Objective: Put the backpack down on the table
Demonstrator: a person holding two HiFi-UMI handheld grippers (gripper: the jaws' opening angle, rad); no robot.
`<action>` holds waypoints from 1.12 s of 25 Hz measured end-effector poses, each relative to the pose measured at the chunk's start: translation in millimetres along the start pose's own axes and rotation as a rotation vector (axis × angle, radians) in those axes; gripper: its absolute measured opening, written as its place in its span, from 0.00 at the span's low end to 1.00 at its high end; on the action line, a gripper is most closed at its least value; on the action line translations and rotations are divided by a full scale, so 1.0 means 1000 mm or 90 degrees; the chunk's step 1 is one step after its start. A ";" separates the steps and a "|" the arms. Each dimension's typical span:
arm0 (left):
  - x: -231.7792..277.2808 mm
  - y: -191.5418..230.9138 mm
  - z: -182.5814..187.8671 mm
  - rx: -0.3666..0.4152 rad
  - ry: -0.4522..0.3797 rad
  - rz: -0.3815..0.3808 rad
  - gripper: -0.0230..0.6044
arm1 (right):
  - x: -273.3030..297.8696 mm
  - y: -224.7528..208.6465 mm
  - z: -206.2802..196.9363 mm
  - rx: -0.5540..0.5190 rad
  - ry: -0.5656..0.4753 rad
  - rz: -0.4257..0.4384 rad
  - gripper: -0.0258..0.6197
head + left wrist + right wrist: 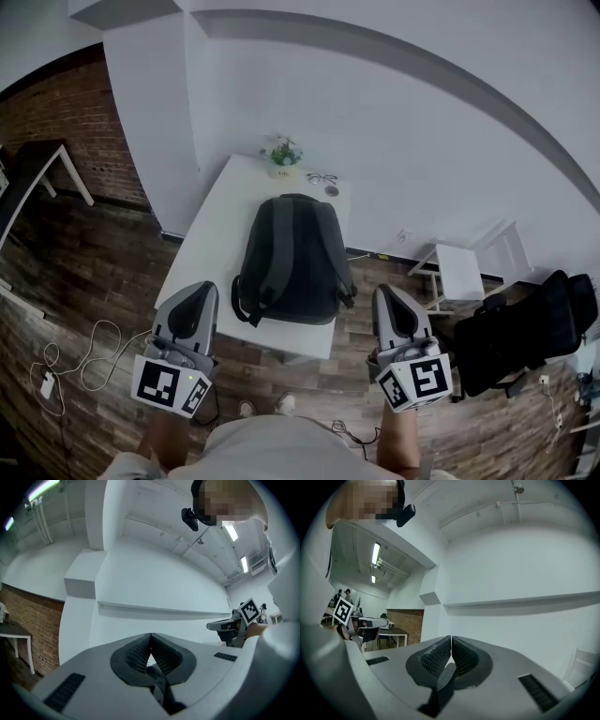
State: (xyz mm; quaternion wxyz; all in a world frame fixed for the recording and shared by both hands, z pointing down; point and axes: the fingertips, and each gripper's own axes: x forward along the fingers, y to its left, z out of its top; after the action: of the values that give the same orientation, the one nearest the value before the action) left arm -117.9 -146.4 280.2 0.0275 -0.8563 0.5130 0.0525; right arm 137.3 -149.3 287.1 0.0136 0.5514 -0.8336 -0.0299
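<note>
A dark grey backpack [292,262] lies flat on the white table [211,220], straps up, its top toward the wall. My left gripper [202,289] hovers off the table's near left corner, shut with nothing in it. My right gripper [382,292] hangs to the right of the table's near edge, also shut and empty. Both stand apart from the backpack. In the left gripper view the left gripper [150,637] has its pads pressed together against a white wall. The right gripper view shows the right gripper [451,639] the same way.
A small potted plant [283,155] and a pair of glasses [322,178] sit at the table's far end. A white chair [473,262] and a black office chair [525,333] stand at the right. Cables [75,361] trail on the wooden floor at the left.
</note>
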 end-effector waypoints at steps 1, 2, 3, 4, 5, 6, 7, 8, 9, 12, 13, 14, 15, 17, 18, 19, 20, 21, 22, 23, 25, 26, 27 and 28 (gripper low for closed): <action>0.000 0.000 0.000 0.000 0.001 0.002 0.06 | -0.002 -0.001 -0.001 0.003 0.000 -0.002 0.10; 0.000 0.000 0.000 -0.001 0.001 0.003 0.06 | -0.004 -0.001 -0.003 0.007 0.001 -0.004 0.10; 0.000 0.000 0.000 -0.001 0.001 0.004 0.06 | -0.005 -0.002 -0.003 0.010 0.001 -0.006 0.10; 0.002 0.000 0.000 -0.001 0.000 0.004 0.06 | -0.005 -0.004 -0.004 0.013 0.000 -0.008 0.10; 0.003 0.000 0.001 -0.001 0.000 0.004 0.06 | -0.005 -0.005 -0.004 0.015 0.000 -0.009 0.10; 0.005 -0.001 0.001 0.000 -0.001 0.002 0.06 | -0.005 -0.006 -0.003 0.016 -0.002 -0.010 0.10; 0.007 -0.002 0.002 0.001 -0.001 0.001 0.06 | -0.005 -0.007 -0.002 0.017 -0.004 -0.010 0.10; 0.008 -0.003 0.003 0.002 -0.001 0.000 0.06 | -0.006 -0.008 -0.001 0.017 -0.006 -0.009 0.10; 0.009 -0.005 0.004 0.003 -0.001 -0.001 0.06 | -0.006 -0.009 0.000 0.015 -0.008 -0.009 0.10; 0.010 -0.008 0.006 0.002 -0.003 -0.002 0.06 | -0.005 -0.008 0.000 0.010 -0.008 -0.002 0.10; 0.010 -0.009 0.005 0.001 -0.003 -0.003 0.06 | -0.005 -0.006 0.000 0.011 -0.008 0.002 0.10; 0.011 -0.010 0.004 0.000 -0.002 -0.005 0.06 | -0.004 -0.005 -0.001 0.010 -0.007 0.005 0.10; 0.011 -0.011 0.003 -0.001 -0.001 -0.006 0.06 | -0.004 -0.004 -0.001 0.010 -0.006 0.006 0.10; 0.010 -0.012 0.001 -0.003 0.002 -0.005 0.06 | -0.003 -0.003 -0.003 0.010 -0.003 0.008 0.10; 0.010 -0.012 0.000 -0.004 0.003 -0.004 0.06 | -0.002 -0.003 -0.004 0.010 -0.003 0.009 0.10; 0.011 -0.011 -0.001 -0.004 0.003 -0.003 0.06 | -0.002 -0.003 -0.005 0.011 -0.002 0.010 0.10; 0.011 -0.011 -0.001 -0.005 0.002 -0.003 0.06 | -0.001 -0.003 -0.006 0.011 0.000 0.011 0.10; 0.011 -0.012 -0.002 -0.006 0.002 -0.003 0.06 | -0.001 -0.003 -0.007 0.011 0.001 0.012 0.10; 0.011 -0.012 -0.003 -0.007 0.001 -0.003 0.06 | -0.002 -0.002 -0.008 0.011 0.001 0.013 0.10; 0.011 -0.013 -0.003 -0.007 0.000 -0.004 0.06 | -0.002 -0.002 -0.008 0.012 0.000 0.014 0.10; 0.011 -0.014 -0.005 -0.008 0.000 -0.005 0.06 | -0.002 -0.001 -0.010 0.014 -0.003 0.014 0.10; 0.012 -0.015 -0.006 -0.006 0.000 -0.006 0.06 | -0.002 0.000 -0.010 0.015 -0.004 0.013 0.10; 0.012 -0.015 -0.006 -0.005 0.001 -0.007 0.06 | -0.002 0.000 -0.011 0.014 -0.005 0.012 0.10; 0.012 -0.016 -0.006 -0.003 0.000 -0.008 0.06 | -0.003 0.000 -0.012 0.014 -0.005 0.011 0.10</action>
State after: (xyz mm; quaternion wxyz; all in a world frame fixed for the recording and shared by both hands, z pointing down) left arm -98.0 -150.2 284.9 0.0255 -0.8596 0.5075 0.0537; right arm 139.1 -147.2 298.6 0.0047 0.5438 -0.8389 -0.0225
